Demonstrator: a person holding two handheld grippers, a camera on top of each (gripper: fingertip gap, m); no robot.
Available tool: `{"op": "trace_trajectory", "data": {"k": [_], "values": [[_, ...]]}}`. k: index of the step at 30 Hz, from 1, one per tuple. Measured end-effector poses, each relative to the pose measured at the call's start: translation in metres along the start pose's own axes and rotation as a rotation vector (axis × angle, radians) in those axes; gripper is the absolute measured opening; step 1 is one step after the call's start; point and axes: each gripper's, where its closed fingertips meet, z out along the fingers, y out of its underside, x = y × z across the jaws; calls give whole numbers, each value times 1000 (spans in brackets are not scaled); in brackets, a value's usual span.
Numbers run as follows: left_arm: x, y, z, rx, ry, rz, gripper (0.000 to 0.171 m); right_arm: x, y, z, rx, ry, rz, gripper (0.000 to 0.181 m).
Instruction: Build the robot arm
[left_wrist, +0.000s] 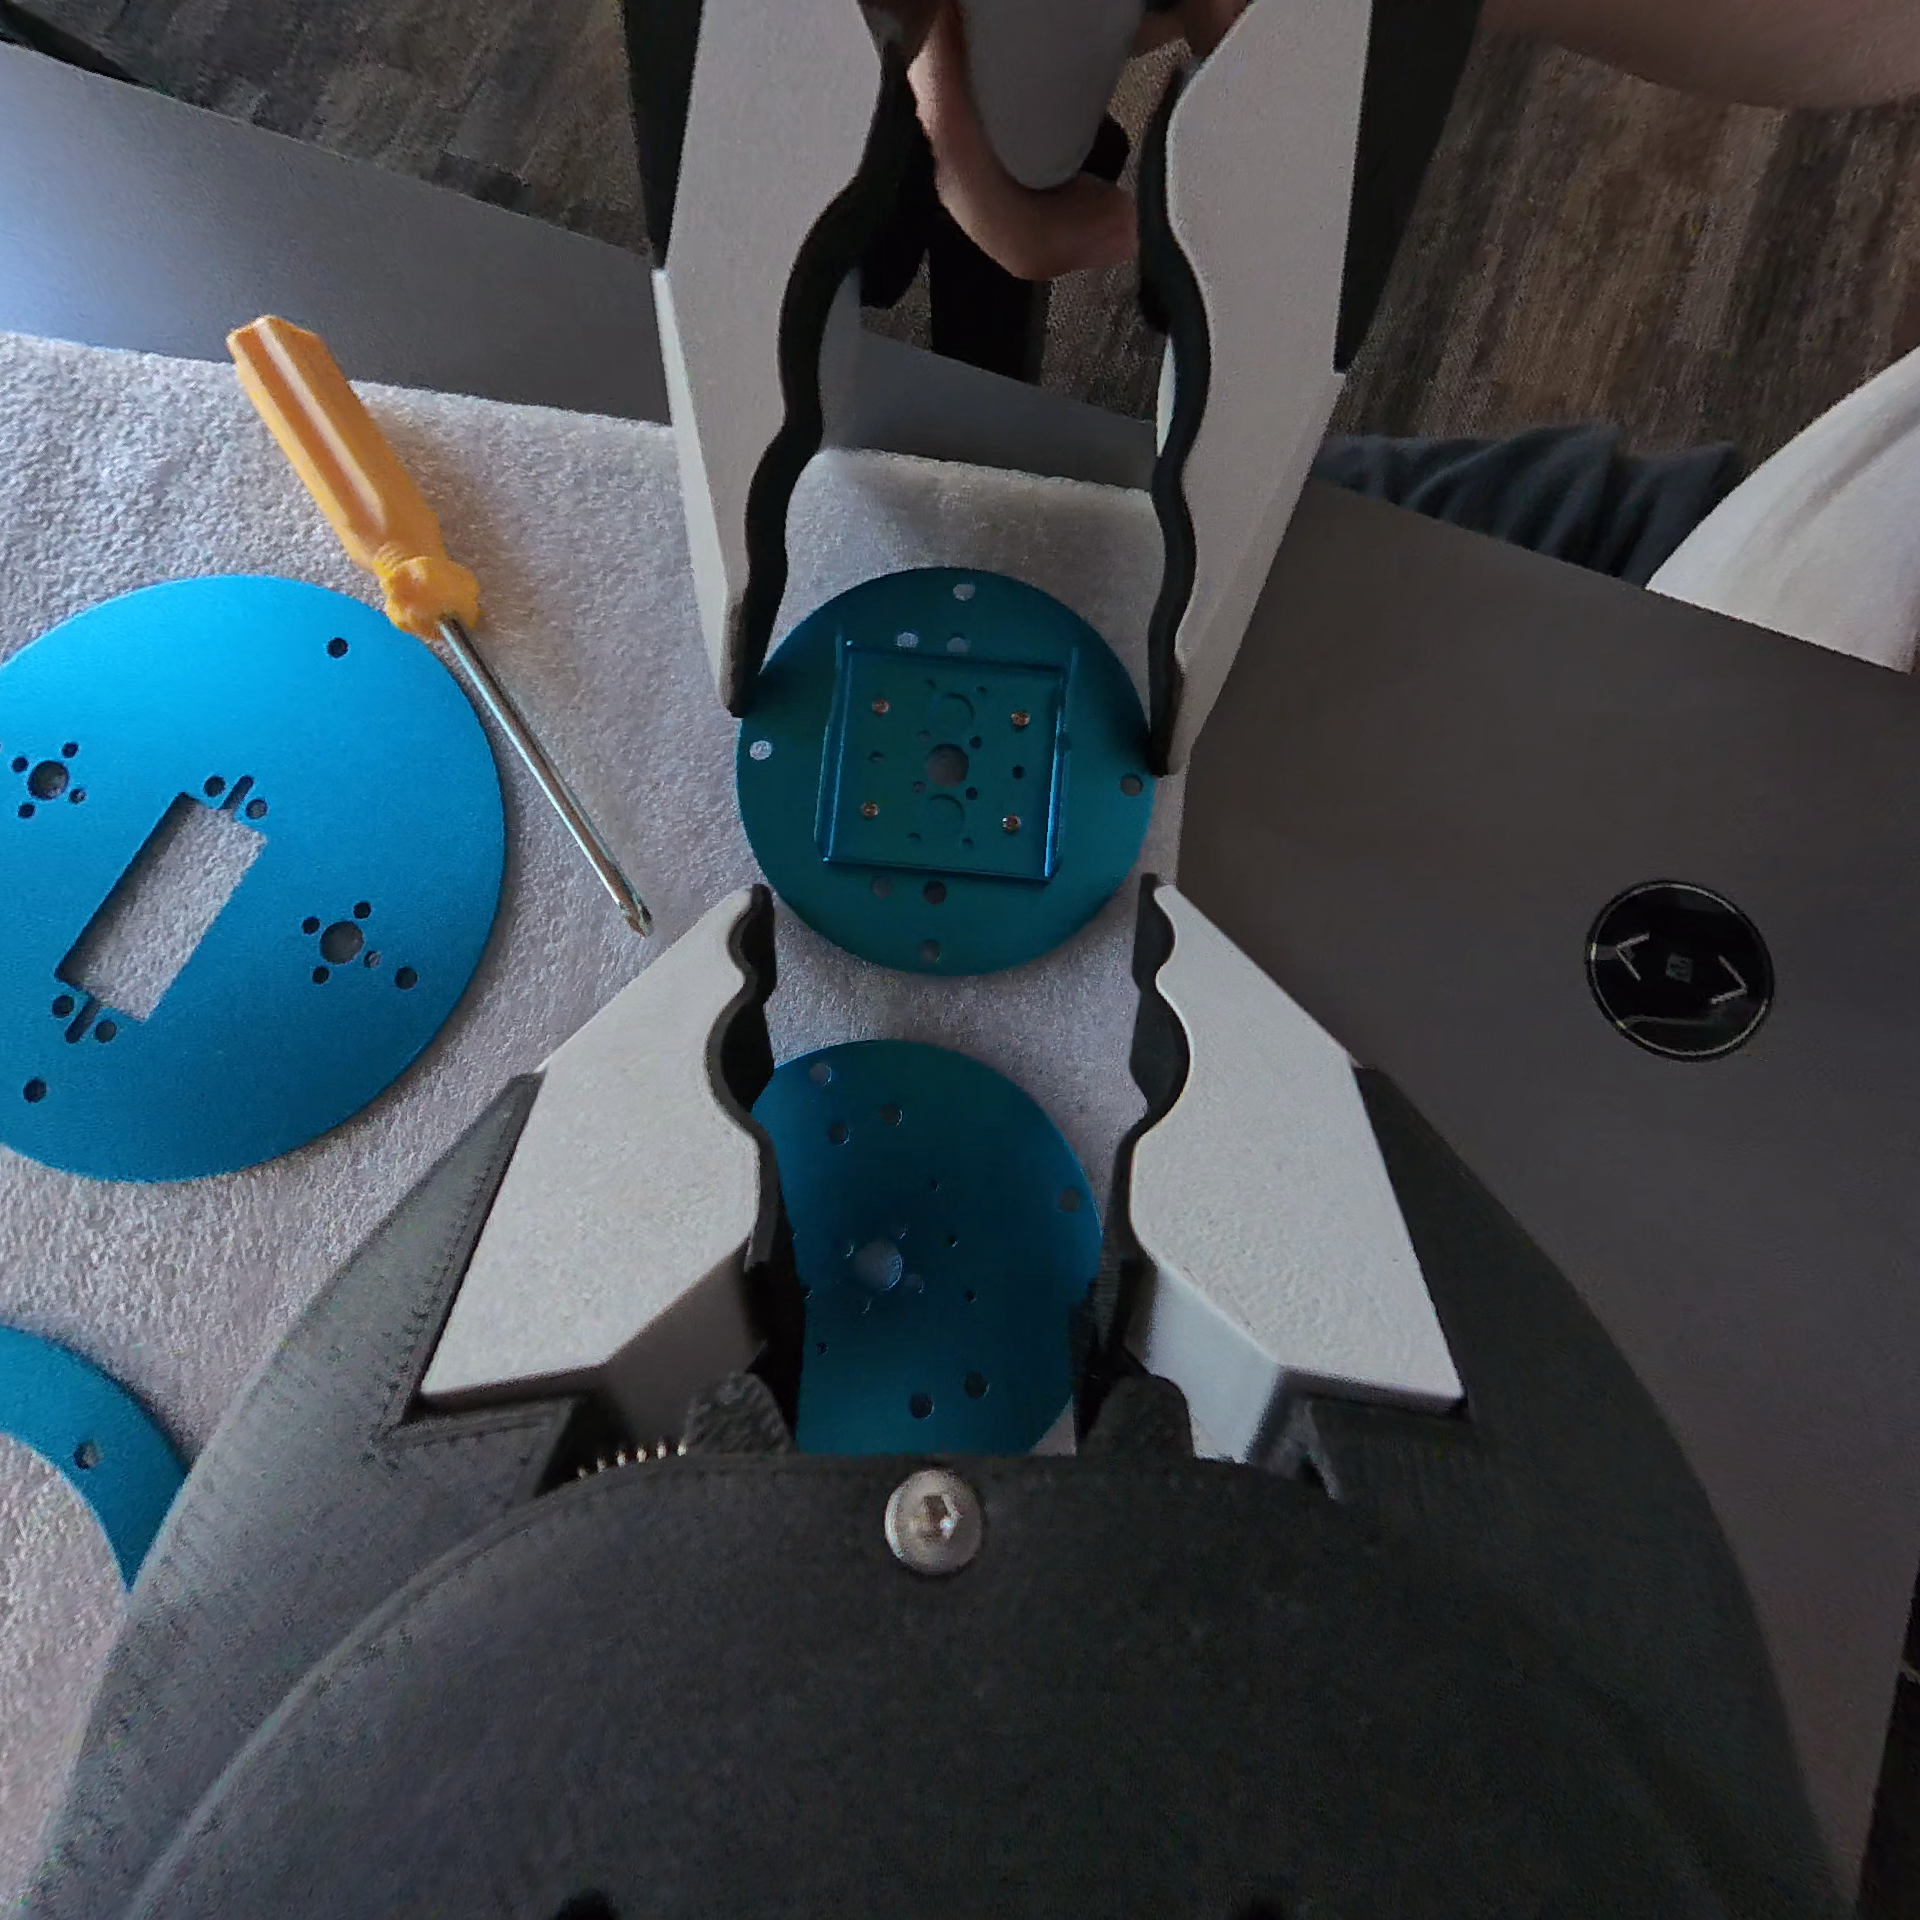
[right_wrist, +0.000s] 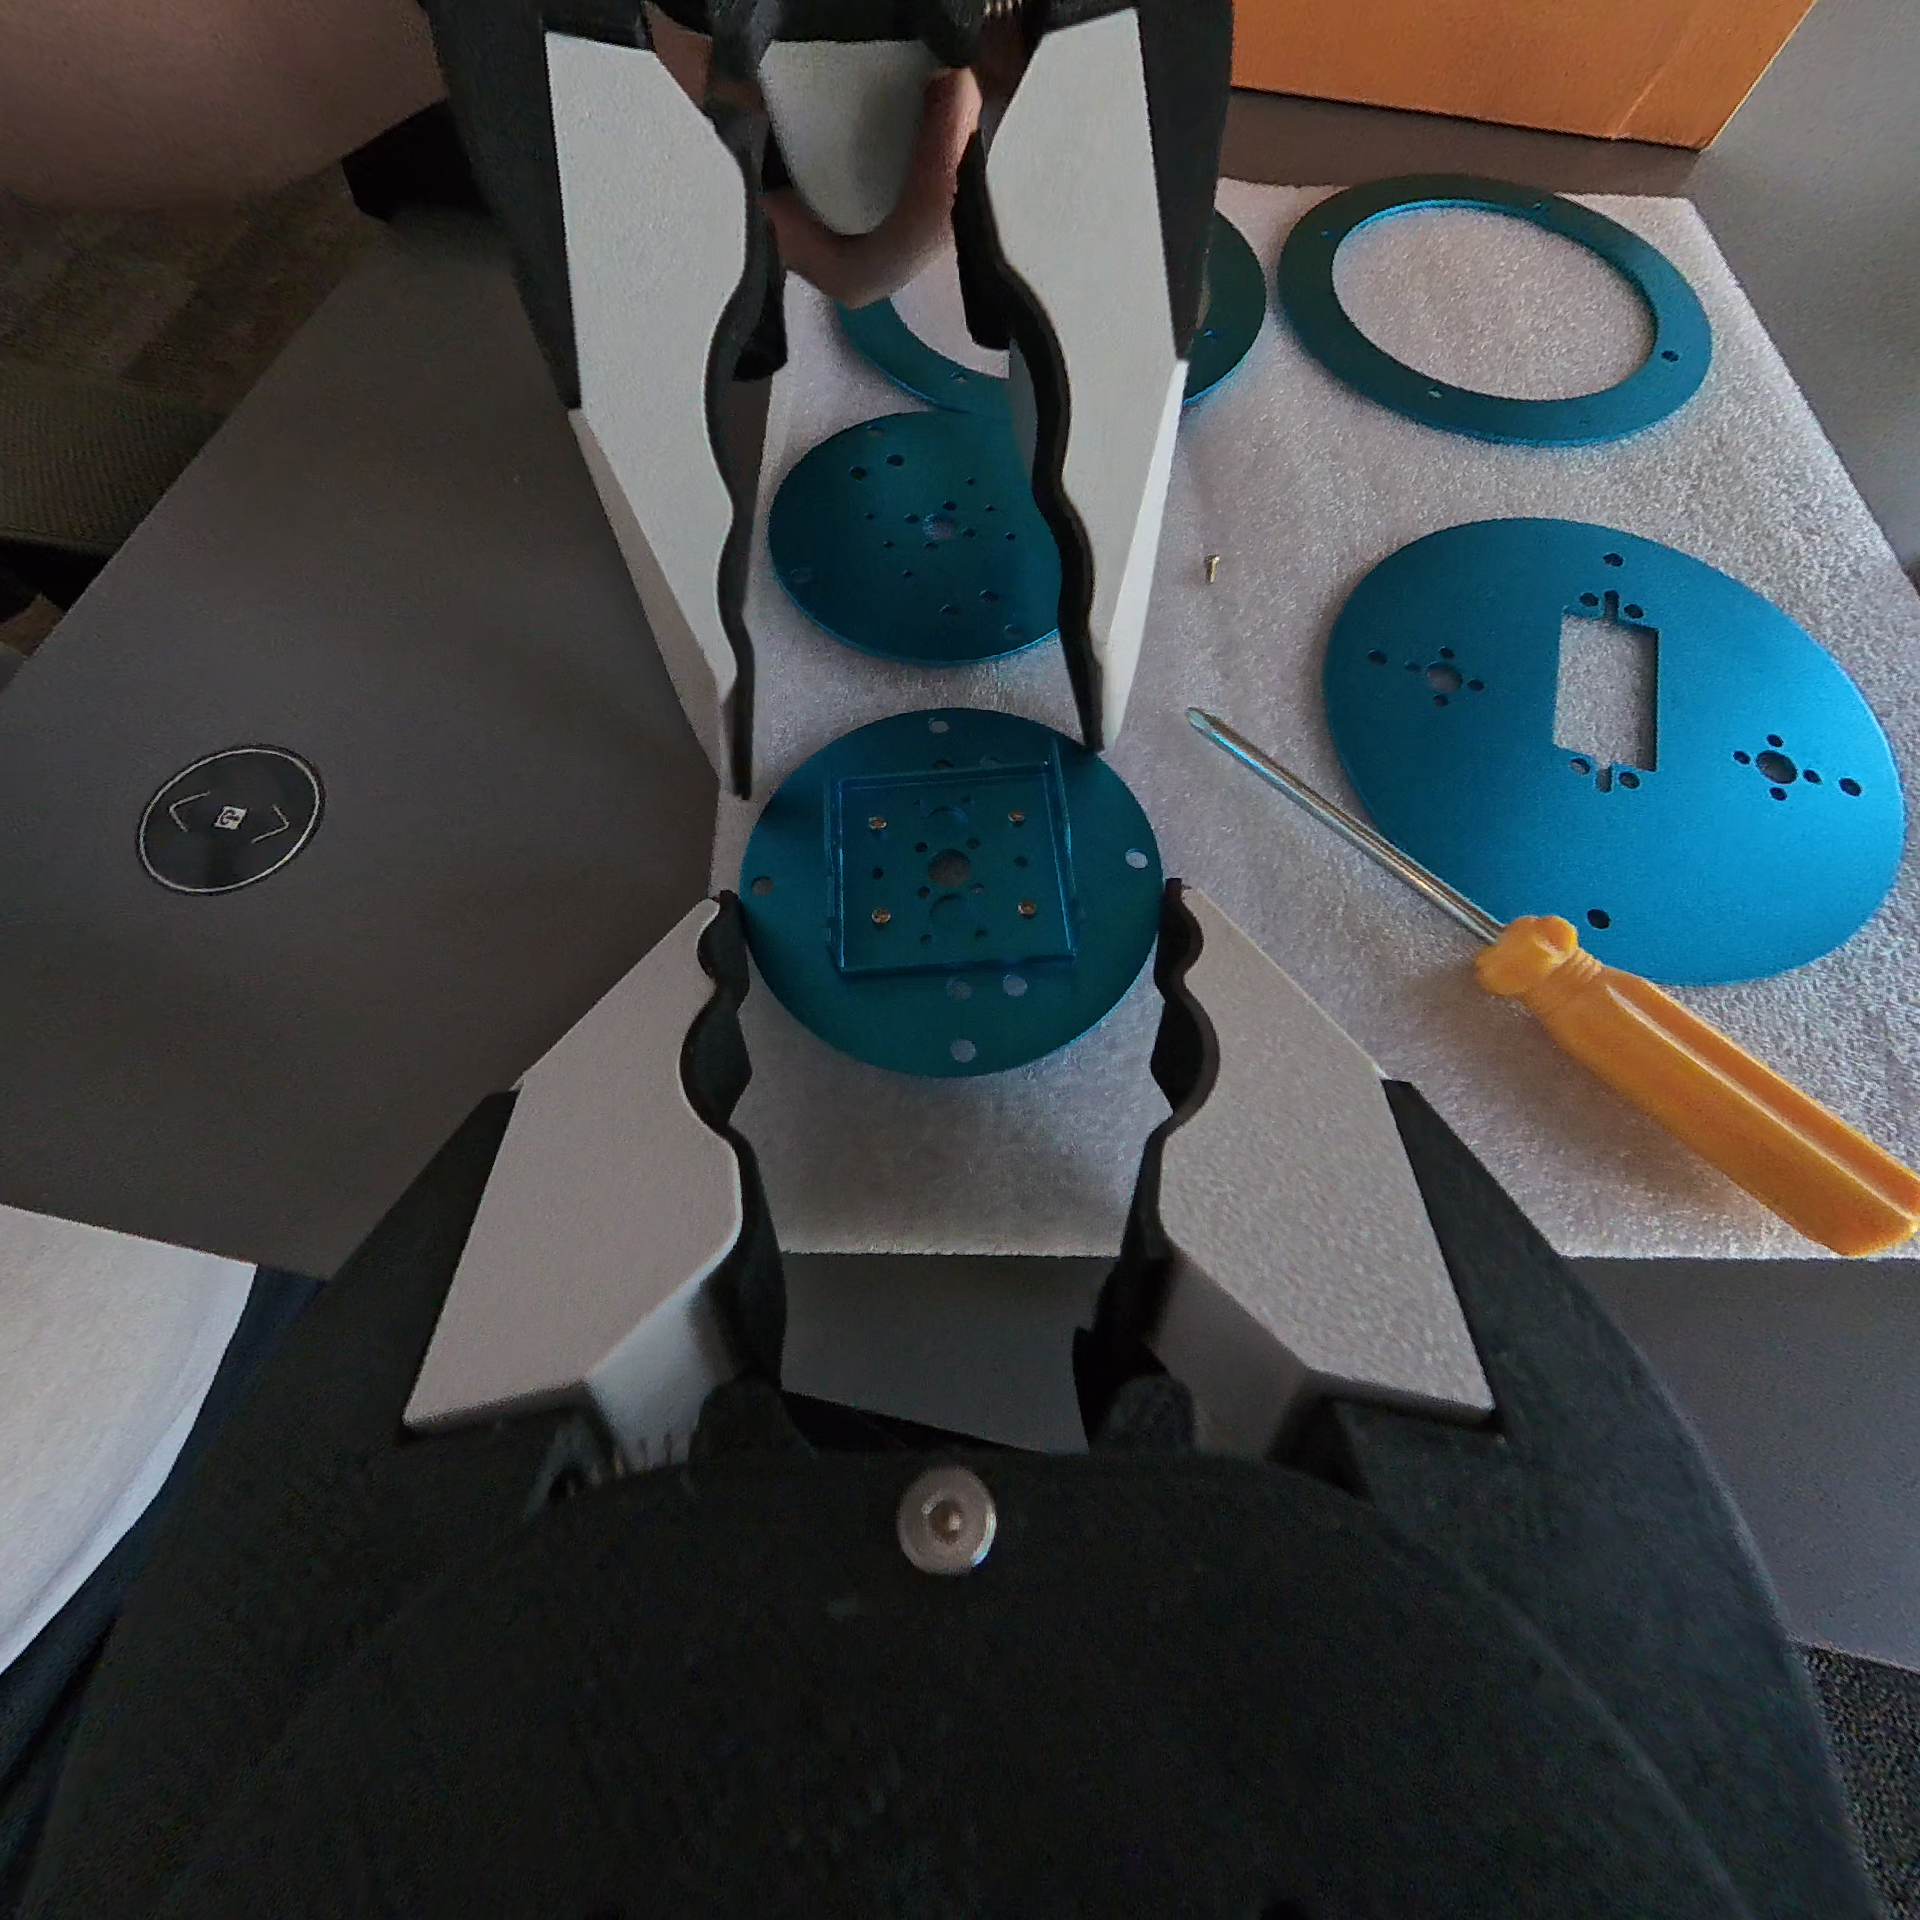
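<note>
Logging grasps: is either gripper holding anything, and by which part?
Left gripper: nothing, open. Right gripper: fingertips at opposite rim edges of the bracketed blue disc lying on foam; whether it's clamped can't be told.

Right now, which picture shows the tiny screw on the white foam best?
The right wrist view. The tiny screw lies in the open on the white foam, past the screwdriver tip. In the left wrist view I cannot find it; the gripper likely hides it.
</note>
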Motion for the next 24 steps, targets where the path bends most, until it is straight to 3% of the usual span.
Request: {"op": "trace_trajectory", "data": {"k": [24], "values": [[-4, -1, 3, 6, -24, -18, 65, 4, 1, 1, 9, -17, 29, 79]]}}
